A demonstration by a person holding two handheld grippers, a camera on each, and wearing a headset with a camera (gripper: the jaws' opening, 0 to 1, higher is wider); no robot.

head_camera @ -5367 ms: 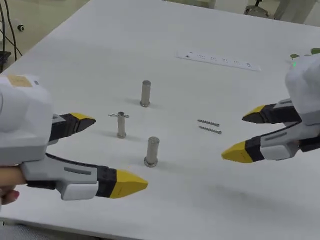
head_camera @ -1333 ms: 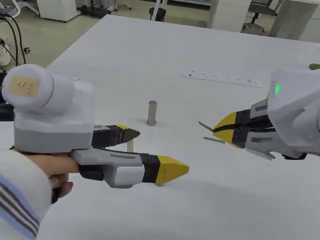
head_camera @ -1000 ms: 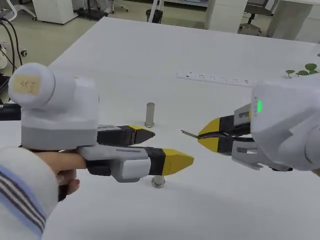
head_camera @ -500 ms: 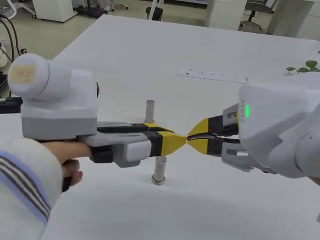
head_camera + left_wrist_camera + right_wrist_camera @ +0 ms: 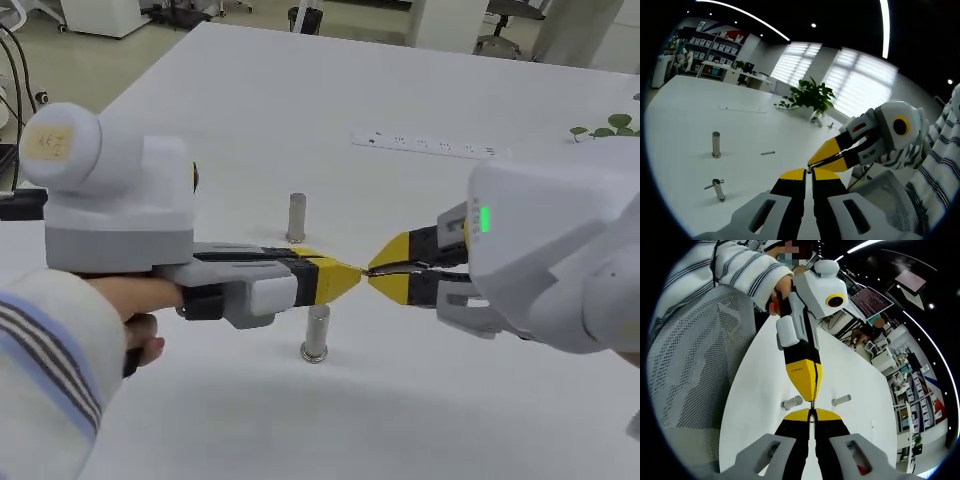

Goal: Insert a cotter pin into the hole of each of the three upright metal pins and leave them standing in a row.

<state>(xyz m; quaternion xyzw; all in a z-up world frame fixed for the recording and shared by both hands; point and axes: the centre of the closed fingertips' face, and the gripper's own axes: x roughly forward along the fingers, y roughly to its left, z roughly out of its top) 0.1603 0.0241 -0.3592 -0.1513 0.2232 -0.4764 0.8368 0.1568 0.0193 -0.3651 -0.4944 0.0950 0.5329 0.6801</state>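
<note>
- Meeting tip to tip above the matt white tabletop [image 5: 300,100], the left gripper [image 5: 354,272] and the right gripper [image 5: 376,276] each have their yellow-tipped jaws pinched almost closed on opposite ends of one thin dark metal cotter pin [image 5: 811,413]. How firmly the left one has it is hard to tell.
- The cotter pin's long axis runs level, in line with both pairs of jaws, crosswise in front of the person.
- Just below the joined tips, and slightly toward the person, a short smooth steel cylinder pin with a flanged foot [image 5: 315,333] stands upright. It is probably the next target, and both grippers are about equally near it.
- Its cross hole is not visible, so whether the hole lines up with the cotter pin is unknown.
- A second plain steel pin [image 5: 296,217] stands farther off.
- A third steel pin [image 5: 717,189] already has a cotter pin through its head.
- A spare cotter pin [image 5: 768,153] lies flat on the table, well apart.
</note>
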